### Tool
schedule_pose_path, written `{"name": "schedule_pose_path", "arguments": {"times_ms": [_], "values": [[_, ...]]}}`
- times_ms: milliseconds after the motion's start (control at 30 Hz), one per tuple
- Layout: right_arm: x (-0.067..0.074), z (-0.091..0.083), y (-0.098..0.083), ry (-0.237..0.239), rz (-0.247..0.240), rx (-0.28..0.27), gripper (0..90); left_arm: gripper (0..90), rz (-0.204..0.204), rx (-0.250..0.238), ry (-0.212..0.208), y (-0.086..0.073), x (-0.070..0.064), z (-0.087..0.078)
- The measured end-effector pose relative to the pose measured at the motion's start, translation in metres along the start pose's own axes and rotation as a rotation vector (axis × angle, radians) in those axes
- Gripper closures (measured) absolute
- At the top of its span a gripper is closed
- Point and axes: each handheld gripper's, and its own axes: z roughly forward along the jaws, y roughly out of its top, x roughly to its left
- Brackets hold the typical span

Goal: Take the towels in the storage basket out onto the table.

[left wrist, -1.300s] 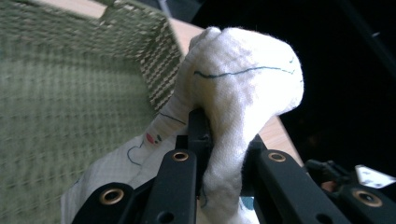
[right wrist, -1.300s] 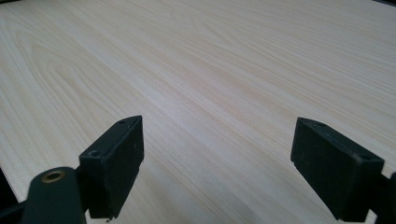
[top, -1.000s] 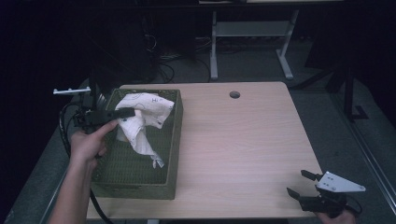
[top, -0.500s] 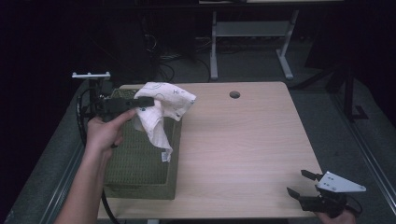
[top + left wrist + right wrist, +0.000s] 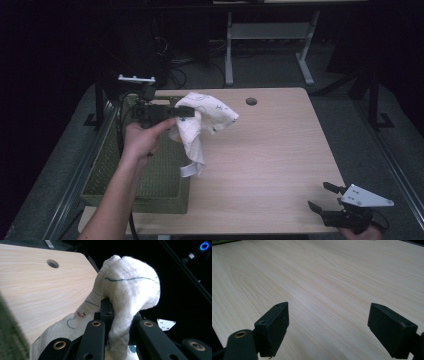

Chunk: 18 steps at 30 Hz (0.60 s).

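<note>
Above basket's (image 5: 150, 195) far right corner, white cloth (image 5: 202, 120) held clamped in left gripper (image 5: 186, 112), tail hanging. Cloth best kept lifted until basket rim is cleared. Right gripper (image 5: 327, 196), well right of basket, held wide, empty.

No readable text, label, brand, number or sign anywhere. The white cloth (image 5: 202, 122) carries thin dark-blue drawn lines and small red and green marks, seen close in the left gripper view (image 5: 130, 287), but these are a pattern, not letters. The grey plate (image 5: 367, 196) on the near right gripper has a few small dots, no characters legible. The wooden table (image 5: 280, 150) and the green basket (image 5: 155, 175) at left bear no markings. A blue ring light (image 5: 204, 245) glows at far right in the left gripper view; nothing is written on it.
</note>
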Motion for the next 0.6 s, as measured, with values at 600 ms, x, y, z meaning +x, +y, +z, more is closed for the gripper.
{"name": "schedule_pose_path", "arguments": {"times_ms": [600], "values": [[-0.001, -0.001, 0.002, 0.007, 0.004, -0.017, 16.9, 80.6, 0.077, 0.179, 0.005, -0.014, -0.023, 0.1]]}}
